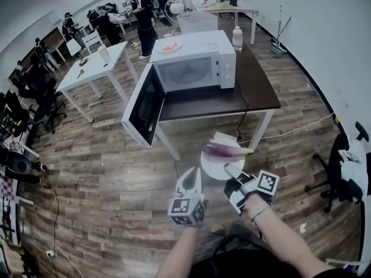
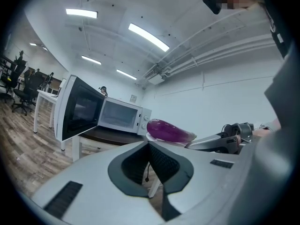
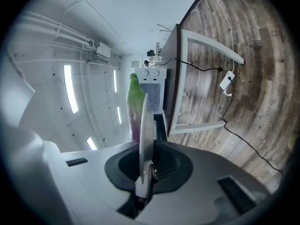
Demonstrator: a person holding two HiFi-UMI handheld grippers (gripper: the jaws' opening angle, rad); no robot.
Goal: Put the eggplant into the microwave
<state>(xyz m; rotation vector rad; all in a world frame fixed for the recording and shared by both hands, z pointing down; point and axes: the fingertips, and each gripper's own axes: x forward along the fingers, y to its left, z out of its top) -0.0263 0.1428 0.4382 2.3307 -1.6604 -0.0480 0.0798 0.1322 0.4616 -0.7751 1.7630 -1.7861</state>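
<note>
A purple eggplant point(image 1: 223, 150) with a green stem lies on a round white plate point(image 1: 219, 168). My right gripper point(image 1: 233, 170) is shut on the plate's near rim and holds it level in the air, short of the table. In the right gripper view the plate point(image 3: 144, 125) stands edge-on between the jaws, with the eggplant point(image 3: 134, 102) beside it. My left gripper point(image 1: 189, 177) hovers just left of the plate, shut and empty. The white microwave point(image 1: 194, 62) sits on a dark table point(image 1: 258, 83), its door point(image 1: 145, 106) swung wide open to the left. The left gripper view also shows the eggplant point(image 2: 168, 130) and microwave point(image 2: 122, 116).
A plate with something orange point(image 1: 170, 46) rests on top of the microwave, and a water bottle point(image 1: 237, 38) stands behind it. A power strip point(image 3: 227, 89) hangs on a cable under the table. An office chair point(image 1: 342, 167) is at the right, white tables point(image 1: 95, 68) and people at the back left.
</note>
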